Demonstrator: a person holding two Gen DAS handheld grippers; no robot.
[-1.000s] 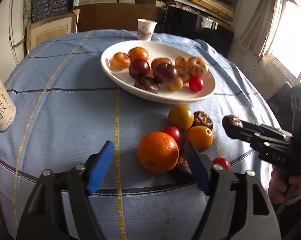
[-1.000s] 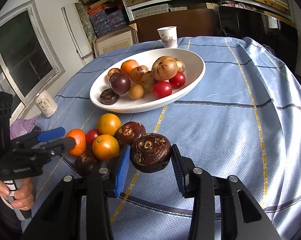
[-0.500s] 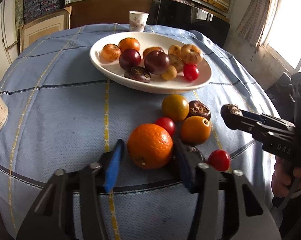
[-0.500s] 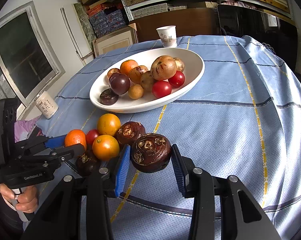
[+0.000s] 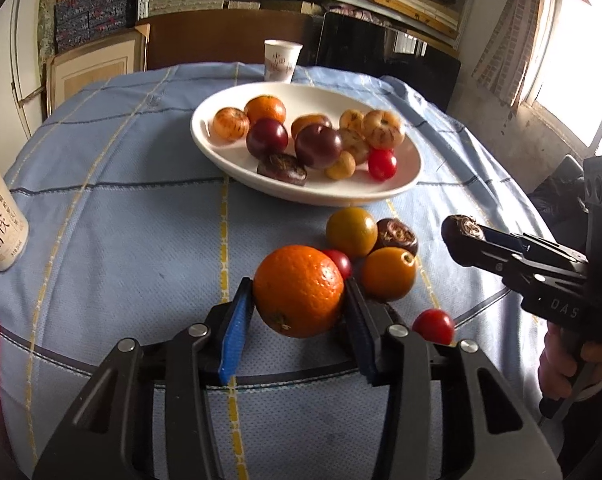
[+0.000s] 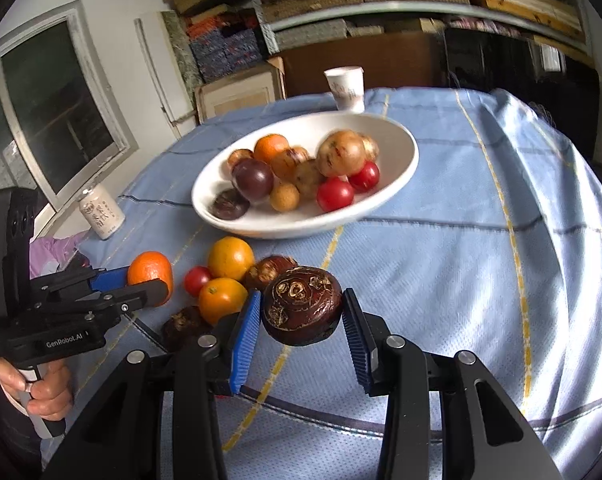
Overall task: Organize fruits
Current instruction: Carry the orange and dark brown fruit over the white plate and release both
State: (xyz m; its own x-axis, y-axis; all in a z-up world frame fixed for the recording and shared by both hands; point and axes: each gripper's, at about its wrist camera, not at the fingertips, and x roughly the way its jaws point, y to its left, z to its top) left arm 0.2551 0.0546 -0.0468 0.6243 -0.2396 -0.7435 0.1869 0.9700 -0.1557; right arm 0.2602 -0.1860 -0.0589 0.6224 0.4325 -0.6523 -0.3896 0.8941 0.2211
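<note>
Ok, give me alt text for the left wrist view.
The left tool grips a large round orange above a blue checked tablecloth. Beyond sit loose fruits and a white oval dish of mixed fruit.

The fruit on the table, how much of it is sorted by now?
About a dozen pieces already sit in the white bowl. The left gripper clamps an orange; the right gripper clamps a dark brown fruit. Six loose pieces remain on the tablecloth.

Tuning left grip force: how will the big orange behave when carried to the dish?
The orange looks round and firm, so probably stiff in the fingers. Its curved skin touches the pads only narrowly, so it may pivot. Set in the dish, it would likely roll.
</note>
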